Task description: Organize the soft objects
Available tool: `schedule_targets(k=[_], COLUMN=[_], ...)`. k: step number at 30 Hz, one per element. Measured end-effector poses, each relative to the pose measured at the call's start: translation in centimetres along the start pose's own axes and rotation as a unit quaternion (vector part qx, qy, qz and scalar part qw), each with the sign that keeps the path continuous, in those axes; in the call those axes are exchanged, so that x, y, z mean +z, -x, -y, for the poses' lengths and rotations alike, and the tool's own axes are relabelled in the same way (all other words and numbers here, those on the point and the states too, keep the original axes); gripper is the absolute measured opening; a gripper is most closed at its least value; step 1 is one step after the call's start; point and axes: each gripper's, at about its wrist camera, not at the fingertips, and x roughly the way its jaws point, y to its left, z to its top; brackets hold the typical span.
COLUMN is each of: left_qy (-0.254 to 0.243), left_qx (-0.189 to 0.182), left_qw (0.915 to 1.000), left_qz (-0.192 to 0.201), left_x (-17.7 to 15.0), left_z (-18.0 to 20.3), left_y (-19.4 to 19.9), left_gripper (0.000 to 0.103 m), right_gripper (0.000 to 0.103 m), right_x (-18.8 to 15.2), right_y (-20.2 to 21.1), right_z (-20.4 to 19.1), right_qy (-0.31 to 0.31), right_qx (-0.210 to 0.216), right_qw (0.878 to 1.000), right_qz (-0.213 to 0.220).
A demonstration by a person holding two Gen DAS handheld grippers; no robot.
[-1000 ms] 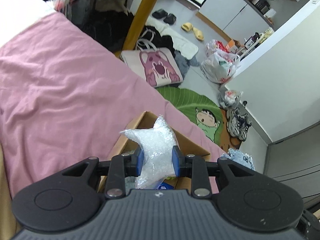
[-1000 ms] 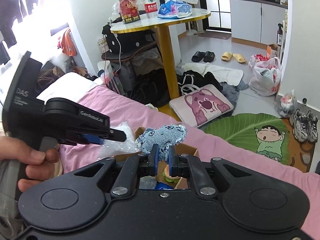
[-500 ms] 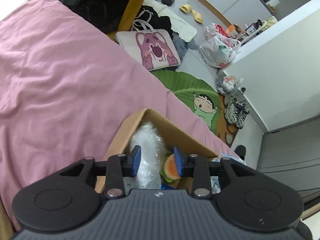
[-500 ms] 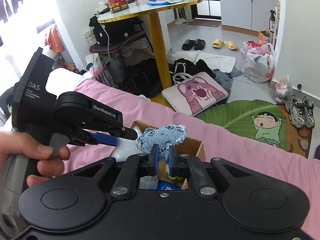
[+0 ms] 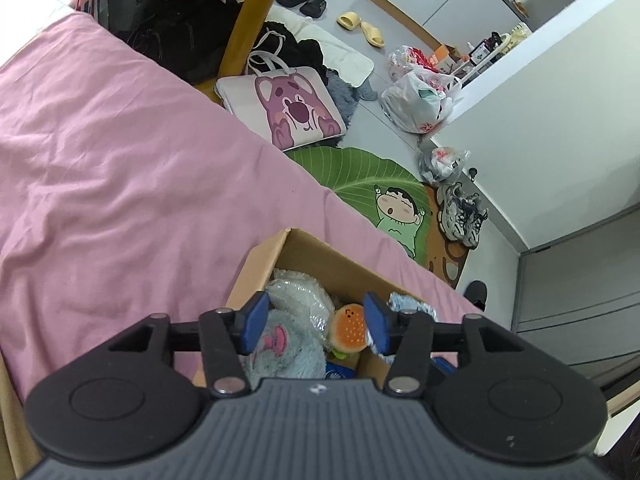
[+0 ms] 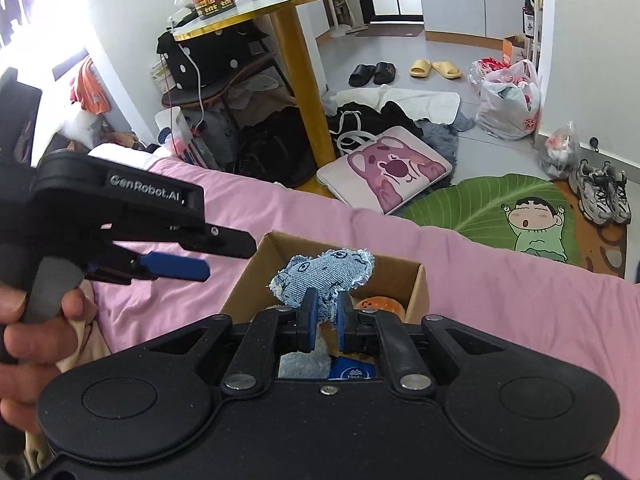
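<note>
The pink bedsheet [image 5: 120,168] is what everything rests on, and your cardboard box [image 6: 416,280] sits on it near the edge of the bed, open at the top. It is already well filled: a plush wrapped in clear plastic [image 5: 296,296] lies at the back, a pale blue plush with pink ears [image 5: 280,344] in front of it, and a small burger toy [image 5: 350,330] beside them.

Your left gripper [image 5: 316,322] hangs over the box with its blue pads spread wide and nothing between them. Your right gripper [image 6: 324,318] has its pads pressed onto the lower edge of the denim toy [image 6: 324,274], which stands up above the box opening, not yet among the others.

What could go wrong from here:
- You pinch the denim toy by a thin fringe only, so it may slip out early and drop onto the sheet or off the bed.
- The box looks crowded; released from high up, the toy could bounce off the plushes and over the rim. Lower it first.
- The two grippers are close over one small opening, so moving both at once risks a knock.
- Pushing down on a light box on soft bedding could tip it
</note>
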Motion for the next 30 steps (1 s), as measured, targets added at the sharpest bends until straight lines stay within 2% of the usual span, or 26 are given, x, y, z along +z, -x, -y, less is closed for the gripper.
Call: schedule_targets(k=[1, 5, 7, 9, 12, 14, 16, 22, 23, 25, 28, 30], left_qy=[-0.003, -0.012, -0.019, -0.021, -0.028, -0.039, -0.05, -0.076, -0.08, -0.087, -0.097, -0.098], left_qx=[0.002, 0.006, 0.013, 0.018, 0.023, 0.032, 0.038, 0.049, 0.05, 0.054, 0.059, 0.06], left_qw=[1.0, 0.9999, 0.9997, 0.9996, 0.9993, 0.9987, 0.9979, 0.9955, 0.9951, 0.9941, 0.9927, 0.9925], left_qz=[0.0, 0.0, 0.002, 0.003, 0.006, 0.011, 0.013, 0.027, 0.029, 0.036, 0.041, 0.042], left_x=[-0.2, -0.9, -1.2, -1.5, -2.0, -2.5, -3.0, -4.6, -4.9, -5.5, -6.6, -7.3], left_z=[0.1, 0.2, 0.2, 0.1, 0.1, 0.3, 0.5, 1.8, 2.0, 2.5, 3.1, 3.4], left_y=[0.1, 0.5, 0.9, 1.3, 1.8, 2.2, 2.8, 4.9, 5.3, 6.0, 6.9, 7.6], left_gripper=[0.058, 0.075, 0.081, 0.084, 0.088, 0.094, 0.095, 0.099, 0.1, 0.1, 0.101, 0.102], right_gripper=[0.011, 0.026, 0.027, 0.034, 0.038, 0.042, 0.043, 0.056, 0.061, 0.082, 0.088, 0.097], right_x=[-0.1, -0.4, -0.6, -0.7, -0.8, -0.8, -0.8, -1.1, -1.1, -1.3, -1.6, -1.8], right_y=[-0.1, -0.6, -0.3, 0.2, 1.1, 1.6, 2.1, 4.2, 4.6, 5.6, 7.1, 7.9], right_z=[0.0, 0.3, 0.3, 0.3, 0.3, 0.3, 0.2, 0.2, 0.3, 0.6, 1.2, 1.6], right_qy=[-0.001, -0.013, -0.012, -0.015, -0.015, -0.01, -0.01, -0.01, -0.011, -0.015, -0.027, -0.031], right_qx=[-0.002, -0.007, -0.006, -0.009, -0.005, -0.003, -0.004, -0.005, -0.005, -0.012, -0.017, -0.02], right_qw=[1.0, 1.0, 1.0, 1.0, 1.0, 1.0, 1.0, 1.0, 1.0, 1.0, 0.999, 0.999], right_qz=[0.002, -0.012, -0.013, -0.011, -0.009, -0.01, -0.01, -0.006, -0.004, -0.001, 0.014, 0.015])
